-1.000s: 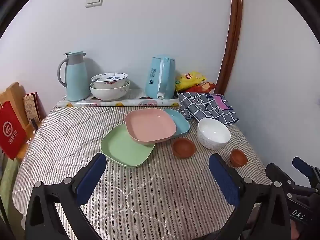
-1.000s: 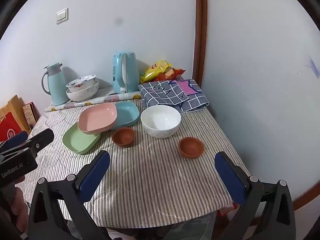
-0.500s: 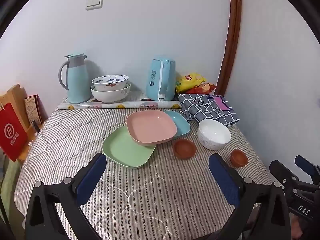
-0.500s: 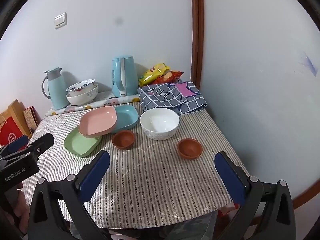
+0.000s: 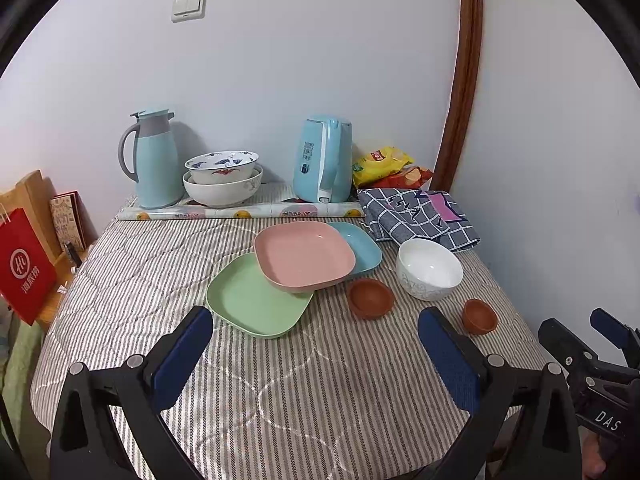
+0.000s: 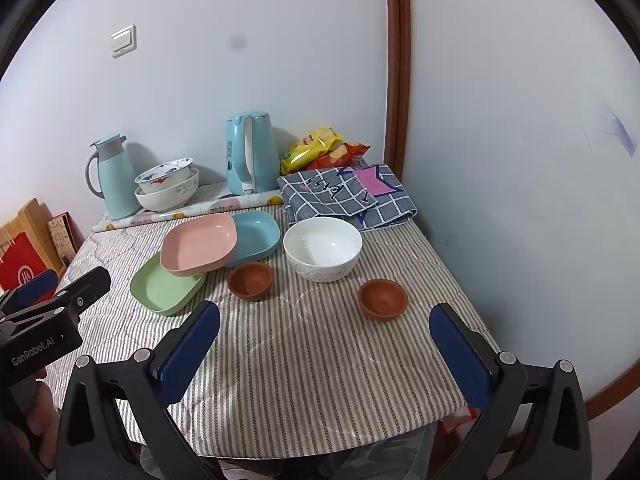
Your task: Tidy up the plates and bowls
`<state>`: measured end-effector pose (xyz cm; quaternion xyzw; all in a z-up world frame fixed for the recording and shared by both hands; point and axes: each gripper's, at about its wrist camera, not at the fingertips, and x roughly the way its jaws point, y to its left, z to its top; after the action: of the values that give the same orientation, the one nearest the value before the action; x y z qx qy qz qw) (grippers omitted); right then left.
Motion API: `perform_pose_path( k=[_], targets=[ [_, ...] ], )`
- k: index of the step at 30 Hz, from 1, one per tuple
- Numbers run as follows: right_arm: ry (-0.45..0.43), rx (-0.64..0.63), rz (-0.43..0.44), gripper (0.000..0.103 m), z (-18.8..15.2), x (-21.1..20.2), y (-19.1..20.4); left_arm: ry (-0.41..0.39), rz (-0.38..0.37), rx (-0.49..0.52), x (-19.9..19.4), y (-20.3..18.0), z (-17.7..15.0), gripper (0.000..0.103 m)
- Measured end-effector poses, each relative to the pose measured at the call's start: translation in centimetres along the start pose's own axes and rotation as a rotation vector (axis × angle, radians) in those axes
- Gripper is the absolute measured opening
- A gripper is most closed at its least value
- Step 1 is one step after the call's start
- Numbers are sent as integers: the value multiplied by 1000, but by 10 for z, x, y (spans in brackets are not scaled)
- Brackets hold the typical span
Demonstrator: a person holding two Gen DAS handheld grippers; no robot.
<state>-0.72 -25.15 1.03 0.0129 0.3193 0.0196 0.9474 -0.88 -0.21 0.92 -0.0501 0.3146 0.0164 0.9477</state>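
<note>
On the bench [image 5: 280,380], mid-surface, I found a pink plate [image 5: 304,256] overlapping green [image 5: 256,300] and blue plates [image 5: 362,246]; a white bowl [image 6: 322,248] sat right. Left tool [image 5: 316,354] and right tool [image 6: 326,344] hovered near, wide open, empty.

"GenRobot.AI" is printed on the left gripper [image 6: 44,312]; "DAS" is seen on the right gripper [image 5: 600,344]. Characters on the red bag [image 5: 26,268] cannot be read.
</note>
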Motion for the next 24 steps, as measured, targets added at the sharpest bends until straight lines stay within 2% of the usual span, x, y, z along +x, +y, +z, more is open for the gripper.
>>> perform_pose_path(
  k=[24],
  targets=[
    [-3,-7,1,103,2,-3,5,-4,8,6,0,-3,0,103]
  ],
)
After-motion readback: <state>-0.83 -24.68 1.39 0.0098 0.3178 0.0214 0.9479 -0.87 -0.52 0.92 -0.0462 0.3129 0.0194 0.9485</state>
